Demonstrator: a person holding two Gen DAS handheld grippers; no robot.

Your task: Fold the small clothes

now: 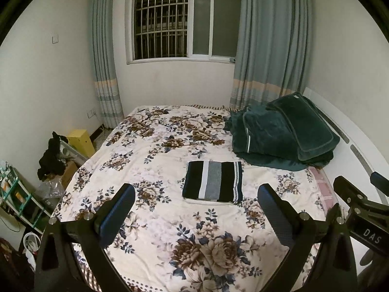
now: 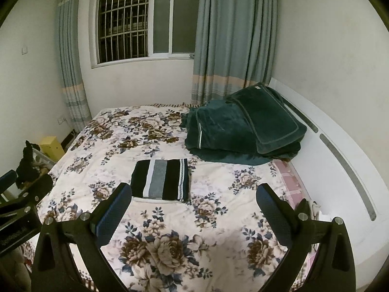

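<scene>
A small striped garment [image 1: 213, 182], black, white and grey, lies folded into a flat rectangle on the floral bedspread [image 1: 155, 150]. It also shows in the right wrist view [image 2: 161, 179]. My left gripper [image 1: 196, 194] is open and empty, held above the bed just short of the garment. My right gripper [image 2: 194, 193] is open and empty too, with the garment ahead and to its left. Part of the right gripper shows at the right edge of the left wrist view [image 1: 364, 202].
A pile of dark green bedding and a pillow [image 1: 282, 133] sits at the bed's far right by the white headboard [image 2: 340, 150]. Boxes, a yellow case [image 1: 81, 141] and dark clothes crowd the floor left of the bed. Window and curtains are behind.
</scene>
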